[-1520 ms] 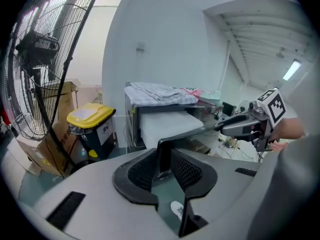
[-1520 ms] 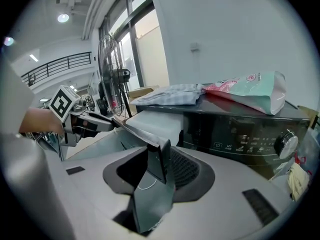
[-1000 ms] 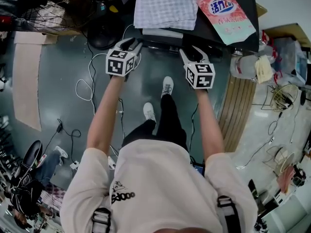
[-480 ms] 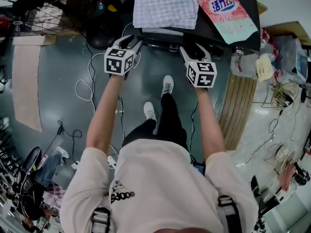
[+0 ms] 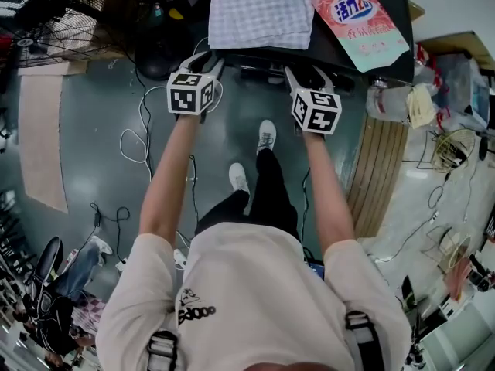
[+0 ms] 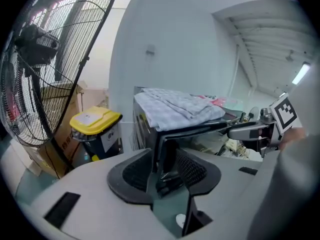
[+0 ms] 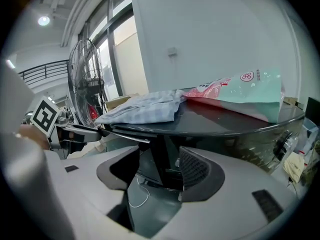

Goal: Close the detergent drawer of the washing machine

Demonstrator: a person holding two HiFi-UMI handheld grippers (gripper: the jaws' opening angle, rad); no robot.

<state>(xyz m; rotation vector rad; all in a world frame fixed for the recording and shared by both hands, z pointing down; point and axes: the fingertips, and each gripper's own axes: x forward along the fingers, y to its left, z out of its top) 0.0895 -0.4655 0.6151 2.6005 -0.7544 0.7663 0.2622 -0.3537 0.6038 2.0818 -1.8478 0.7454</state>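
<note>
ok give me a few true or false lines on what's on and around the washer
1. A checked cloth lies on the washer. True.
2. In the head view, the pink pouch lies left of the cloth. False: it lies to the right of the cloth, also on the washer's top.
3. The bin is yellow on top. True.
4. The fan stands on the washer. False: it stands off to the washer's side, past the bin.
</note>
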